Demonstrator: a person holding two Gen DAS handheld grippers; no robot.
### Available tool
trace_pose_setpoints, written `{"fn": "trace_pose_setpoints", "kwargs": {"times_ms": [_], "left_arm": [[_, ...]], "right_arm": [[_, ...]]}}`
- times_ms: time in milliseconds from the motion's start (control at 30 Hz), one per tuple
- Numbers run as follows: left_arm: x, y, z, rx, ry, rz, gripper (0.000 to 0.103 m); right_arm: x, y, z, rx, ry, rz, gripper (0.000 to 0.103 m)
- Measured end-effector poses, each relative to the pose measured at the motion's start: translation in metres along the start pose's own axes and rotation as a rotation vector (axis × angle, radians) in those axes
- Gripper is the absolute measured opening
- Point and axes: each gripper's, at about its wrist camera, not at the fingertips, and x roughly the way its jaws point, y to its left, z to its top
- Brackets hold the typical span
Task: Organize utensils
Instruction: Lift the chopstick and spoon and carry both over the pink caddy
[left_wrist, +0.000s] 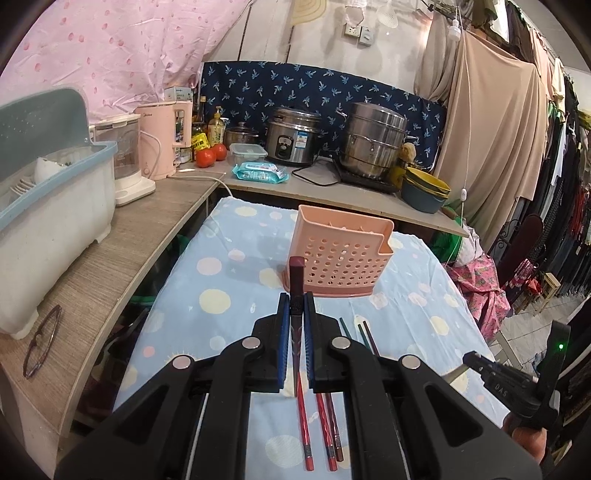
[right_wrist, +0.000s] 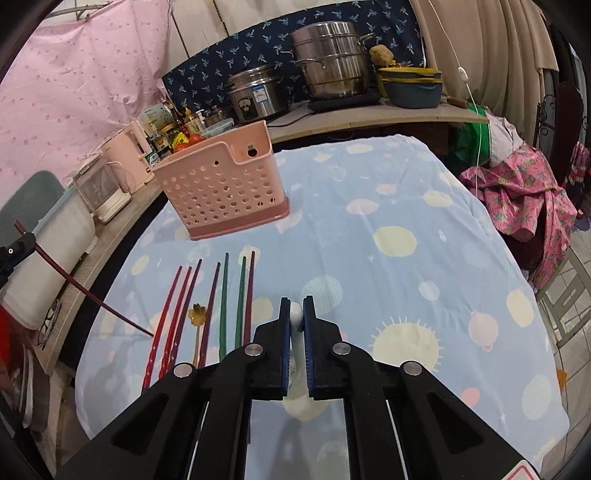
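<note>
I'm holding a dark red chopstick (left_wrist: 297, 295) clamped in the left gripper (left_wrist: 297, 314), a white spoon (right_wrist: 295, 314) clamped in the right gripper (right_wrist: 295, 314), both long axes pointing at the pink caddy (left_wrist: 338, 254) straight ahead, left nearer.

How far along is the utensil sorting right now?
Done: nothing visible in the pink holder yet. In hand: left tongs grip a dark red chopstick; right tongs grip a white spoon. Left: the chopsticks and gold spoon on the cloth.
</note>
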Motion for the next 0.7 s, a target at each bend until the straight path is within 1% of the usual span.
{"fn": "trace_pose_setpoints", "kwargs": {"times_ms": [133, 300, 433, 500, 633, 700], "left_arm": [[-0.001, -0.004, 0.017, 0.021, -0.026, -0.009, 0.007], [-0.003, -0.012, 0.053, 0.054, -0.083, -0.023, 0.007], [-0.002, -0.020, 0.095, 0.072, -0.150, -0.031, 0.007], [-0.001, -0.025, 0.116, 0.075, -0.199, -0.035, 0.007], [0.008, -0.035, 0.151, 0.080, -0.290, -0.037, 0.007], [0.018, -0.038, 0.164, 0.078, -0.316, -0.037, 0.007]], "right_arm": [[0.000, 0.012, 0.023, -0.024, -0.030, 0.023, 0.007], [-0.006, 0.031, 0.065, -0.073, -0.098, 0.030, 0.007], [-0.003, 0.039, 0.106, -0.080, -0.153, 0.033, 0.007], [0.001, 0.041, 0.127, -0.075, -0.176, 0.032, 0.007], [0.020, 0.042, 0.163, -0.050, -0.195, 0.036, 0.007], [0.032, 0.042, 0.177, -0.030, -0.192, 0.050, 0.007]]}}
